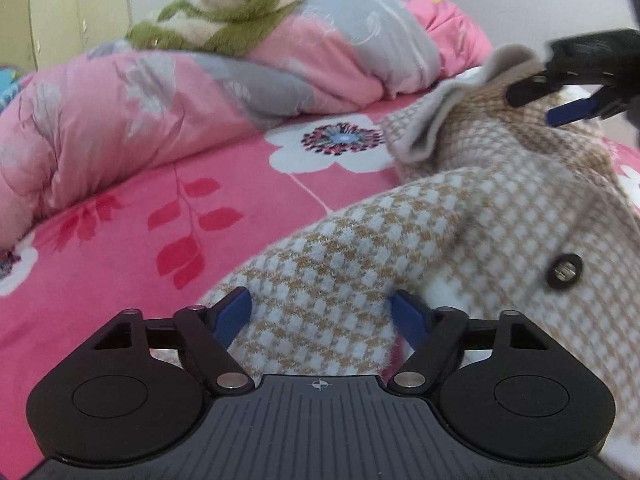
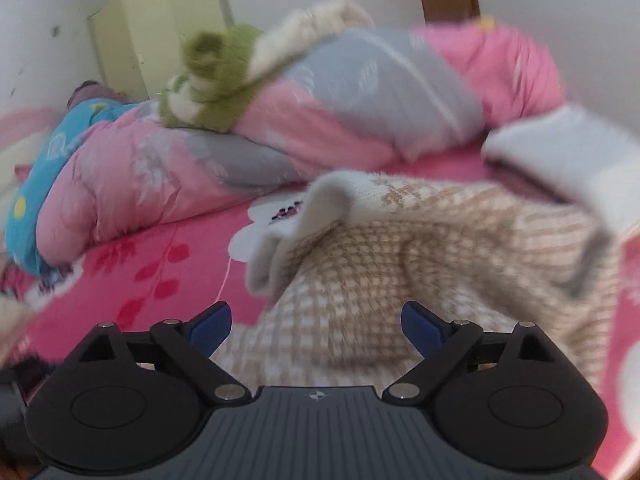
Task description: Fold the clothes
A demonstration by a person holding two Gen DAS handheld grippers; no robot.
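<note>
A beige-and-white houndstooth garment (image 1: 460, 216) with a dark button (image 1: 564, 272) lies rumpled on the pink flowered bed sheet (image 1: 120, 240). My left gripper (image 1: 322, 314) is open, its blue fingertips (image 1: 236, 312) straddling a near fold of the cloth without clamping it. My right gripper (image 1: 550, 102) shows at the upper right of the left wrist view, just above the garment's far part near a turned-up pale lining (image 1: 432, 120). In the right wrist view the right gripper (image 2: 316, 326) is open over the houndstooth garment (image 2: 420, 248), which is blurred.
A rolled pink and grey quilt (image 1: 200, 88) runs along the back of the bed, with a green and cream knit (image 1: 224, 12) on top. A white garment (image 2: 572, 160) lies at right, a blue cloth (image 2: 60, 152) at left. A pale cabinet (image 2: 160, 24) stands behind.
</note>
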